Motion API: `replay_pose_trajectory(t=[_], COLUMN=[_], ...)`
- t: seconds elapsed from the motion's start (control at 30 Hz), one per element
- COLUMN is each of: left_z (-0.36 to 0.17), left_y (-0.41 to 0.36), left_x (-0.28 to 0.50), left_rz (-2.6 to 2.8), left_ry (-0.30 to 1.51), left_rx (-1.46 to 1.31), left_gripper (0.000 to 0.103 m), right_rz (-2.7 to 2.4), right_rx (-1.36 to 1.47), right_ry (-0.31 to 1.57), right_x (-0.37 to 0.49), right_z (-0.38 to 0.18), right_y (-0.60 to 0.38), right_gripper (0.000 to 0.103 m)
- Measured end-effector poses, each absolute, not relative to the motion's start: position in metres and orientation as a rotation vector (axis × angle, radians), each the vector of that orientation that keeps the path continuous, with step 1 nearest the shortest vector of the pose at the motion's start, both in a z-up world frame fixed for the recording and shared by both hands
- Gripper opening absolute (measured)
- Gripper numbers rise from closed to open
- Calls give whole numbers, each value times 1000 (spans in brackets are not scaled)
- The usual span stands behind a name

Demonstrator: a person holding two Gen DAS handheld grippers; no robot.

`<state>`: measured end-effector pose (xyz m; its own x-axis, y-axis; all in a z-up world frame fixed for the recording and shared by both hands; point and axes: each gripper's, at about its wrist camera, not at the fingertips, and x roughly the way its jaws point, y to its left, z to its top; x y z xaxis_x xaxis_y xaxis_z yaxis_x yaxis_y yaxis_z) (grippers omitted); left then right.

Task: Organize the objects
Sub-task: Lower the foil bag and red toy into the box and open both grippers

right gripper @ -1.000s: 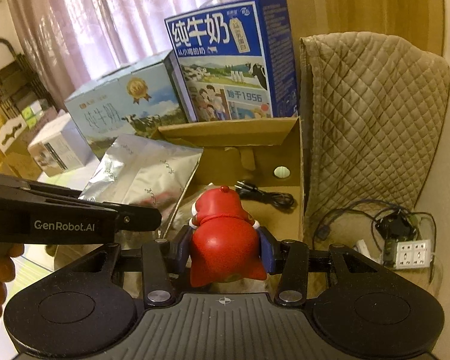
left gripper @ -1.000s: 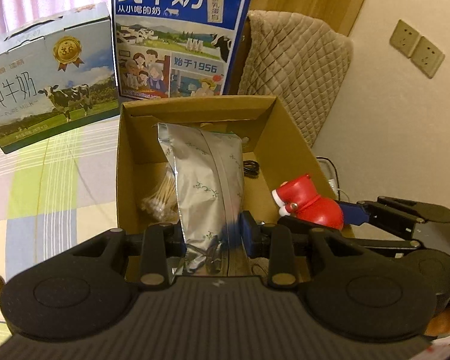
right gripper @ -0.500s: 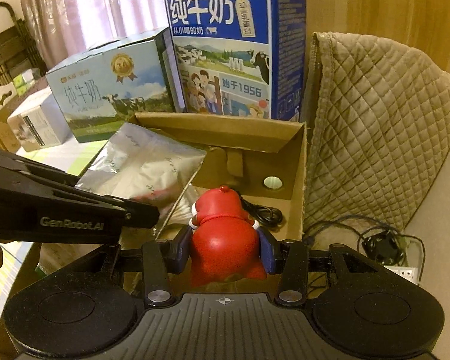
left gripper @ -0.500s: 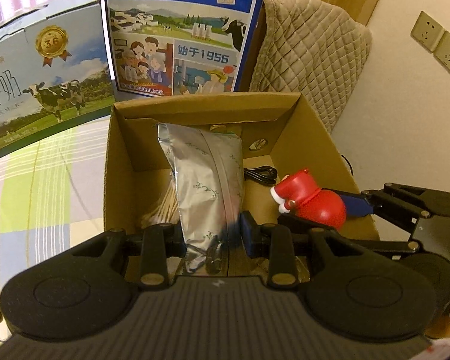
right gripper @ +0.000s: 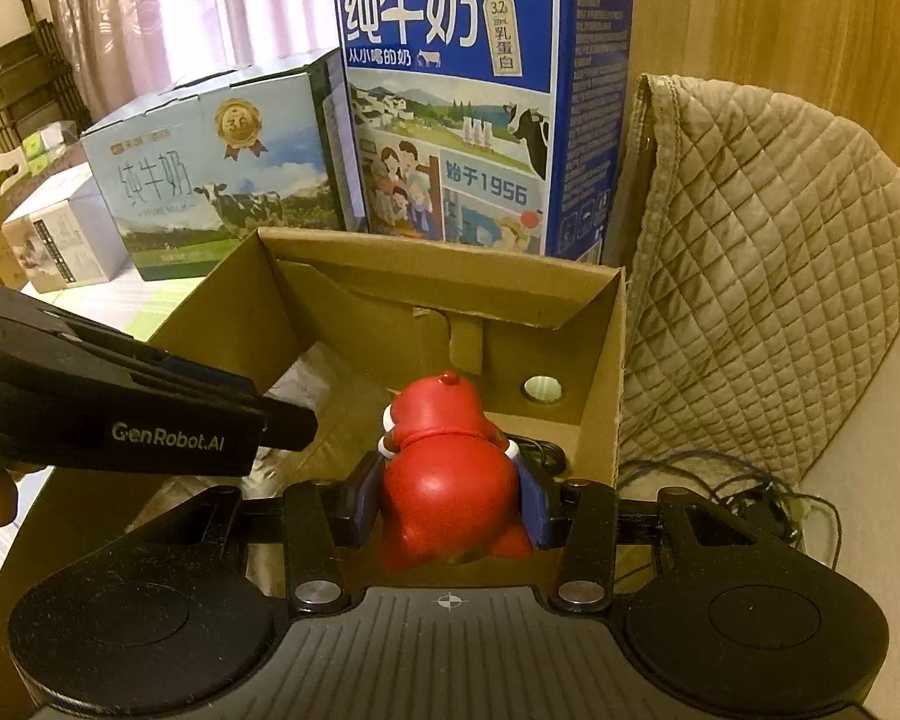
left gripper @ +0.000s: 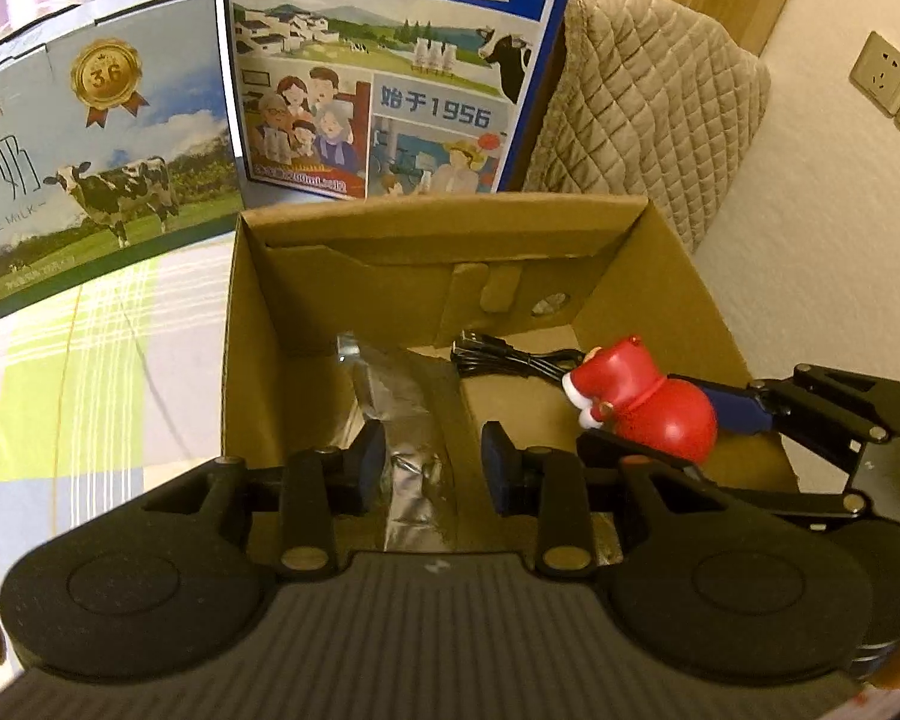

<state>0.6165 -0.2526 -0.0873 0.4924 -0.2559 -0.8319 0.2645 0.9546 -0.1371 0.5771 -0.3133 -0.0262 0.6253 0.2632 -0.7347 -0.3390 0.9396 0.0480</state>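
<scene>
From my left claw (left gripper: 432, 461), its blue pads spread apart and gripping nothing, the crinkled silver foil pouch (left gripper: 411, 420) lies flat in the open brown cardboard box (left gripper: 252, 324), long axis running away from me toward the far wall, beside a coiled black cable (left gripper: 504, 357). From my right claw (right gripper: 450, 501), clamped on the glossy red toy figure (right gripper: 450, 480), the figure stands upright over the box's right side, head toward the far wall; behind it stands a tall blue milk carton (right gripper: 474, 102) on checked cloth.
</scene>
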Motion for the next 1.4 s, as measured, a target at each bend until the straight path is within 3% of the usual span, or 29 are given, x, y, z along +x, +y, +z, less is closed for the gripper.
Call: replay_pose_trajectory(t=[0.3,0.83,1.4], left_z=[-88,-79,-53], left_y=[-251,-250,-236], left_x=[617,605,555], left_rz=[-324,-370,-414], left_ry=[1007,997,968], left_rx=[5,-9,-43], left_gripper=[36,59,68], right_rz=[345,354,353], right_rx=[-113,-136,-24], right_ry=[820,789,760], right_x=[580,568,505], right_z=[-25,-20,7], right_y=[-312,-314,-327], right_gripper=[43,44,53])
